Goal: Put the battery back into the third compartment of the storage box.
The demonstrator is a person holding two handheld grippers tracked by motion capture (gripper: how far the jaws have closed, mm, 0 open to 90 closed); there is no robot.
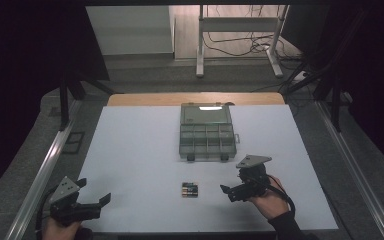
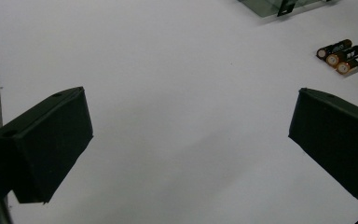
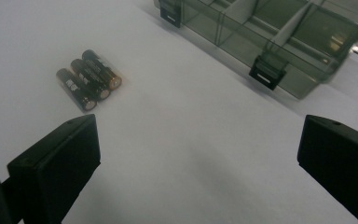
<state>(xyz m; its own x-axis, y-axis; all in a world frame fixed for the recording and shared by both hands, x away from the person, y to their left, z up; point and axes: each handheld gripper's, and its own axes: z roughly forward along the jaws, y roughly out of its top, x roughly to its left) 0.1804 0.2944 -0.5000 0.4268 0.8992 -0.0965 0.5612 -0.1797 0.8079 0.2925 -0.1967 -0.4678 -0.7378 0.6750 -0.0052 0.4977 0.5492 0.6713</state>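
White bench, dark room. Three batteries (image 1: pixel 190 189) lie side by side near centre, the open organiser box (image 1: pixel 207 141) just beyond — likely their destination. Right claw (image 1: pixel 228 192) beside them, left claw (image 1: pixel 100 202) far left; both wide open, empty.

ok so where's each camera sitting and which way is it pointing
High view: above the person's side of the table, looking forward and down; both hands show, with the left gripper and right gripper.
Left gripper view: rides the left gripper, facing across the table toward the batteries; its two jaws show.
Right gripper view: rides the right gripper, facing batteries and the open compartment box; its jaws show.
Shared: all three show the batteries and box.
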